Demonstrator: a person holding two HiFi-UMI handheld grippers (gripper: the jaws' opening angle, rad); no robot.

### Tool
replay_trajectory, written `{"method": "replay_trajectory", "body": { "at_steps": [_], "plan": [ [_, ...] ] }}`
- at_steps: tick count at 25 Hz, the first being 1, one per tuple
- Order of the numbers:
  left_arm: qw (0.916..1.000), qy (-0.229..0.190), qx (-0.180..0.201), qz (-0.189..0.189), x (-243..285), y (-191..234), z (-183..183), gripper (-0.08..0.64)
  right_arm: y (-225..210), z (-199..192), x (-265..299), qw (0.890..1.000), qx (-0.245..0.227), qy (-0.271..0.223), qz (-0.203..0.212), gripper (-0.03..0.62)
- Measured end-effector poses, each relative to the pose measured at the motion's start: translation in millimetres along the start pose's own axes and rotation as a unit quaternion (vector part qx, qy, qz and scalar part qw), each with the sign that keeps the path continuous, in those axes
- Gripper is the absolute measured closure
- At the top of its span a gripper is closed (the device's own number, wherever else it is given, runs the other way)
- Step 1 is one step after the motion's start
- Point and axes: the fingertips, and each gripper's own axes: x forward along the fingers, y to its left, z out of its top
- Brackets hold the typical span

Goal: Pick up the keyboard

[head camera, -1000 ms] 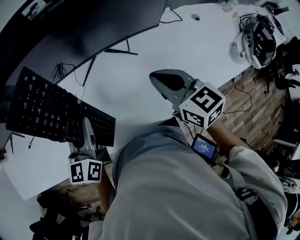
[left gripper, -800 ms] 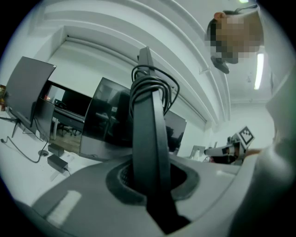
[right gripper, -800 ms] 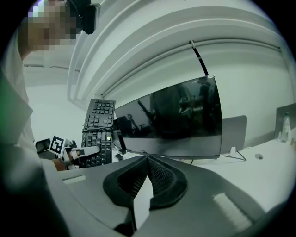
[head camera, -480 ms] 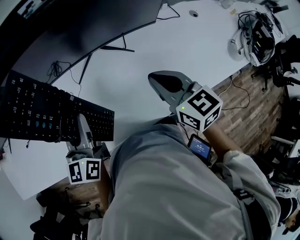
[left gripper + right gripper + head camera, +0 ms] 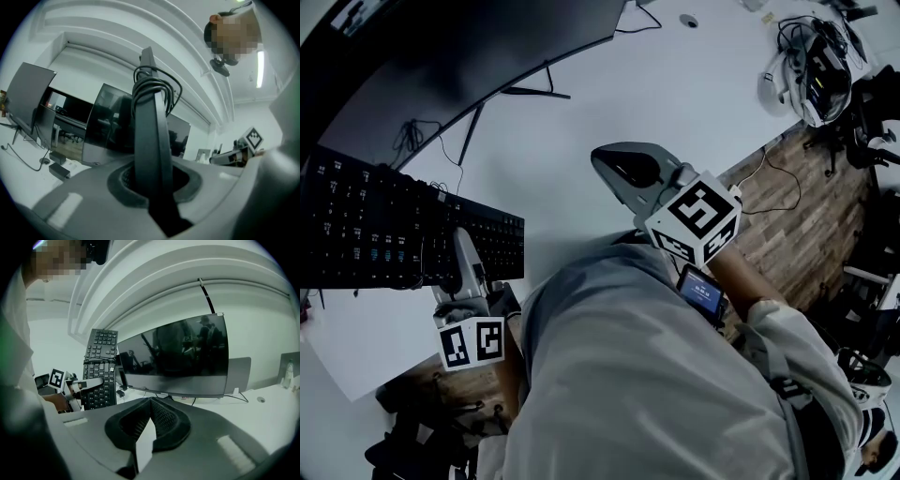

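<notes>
The black keyboard (image 5: 375,220) hangs over the white desk (image 5: 675,103) at the left of the head view, with its cable wrapped round it. My left gripper (image 5: 455,253) is shut on its near long edge. In the left gripper view the keyboard (image 5: 150,140) stands edge-on between the jaws, the coiled cable (image 5: 157,89) above them. My right gripper (image 5: 614,164) hovers over the desk's middle, shut, with nothing held. From the right gripper view the keyboard (image 5: 99,366) stands upright at the left, with the left gripper (image 5: 89,384) clamped across it.
A wide dark monitor (image 5: 469,47) stands at the back of the desk on thin legs. A headset and tangled cables (image 5: 811,75) lie at the desk's far right corner. White paper (image 5: 356,337) lies under the keyboard's near side. Wooden floor (image 5: 797,225) shows to the right.
The keyboard, held in my left gripper, has shifted left in the head view. The right gripper has drifted slightly left and stays shut.
</notes>
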Motion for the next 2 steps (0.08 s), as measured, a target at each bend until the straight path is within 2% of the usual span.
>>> {"method": "replay_trajectory", "body": {
  "at_steps": [2],
  "plan": [
    [1.0000, -0.001, 0.007, 0.003, 0.4, 1.6, 0.8, 0.560, -0.3, -0.7, 2.2, 1.000, -0.001, 0.003, 0.000, 0.600]
  ]
}}
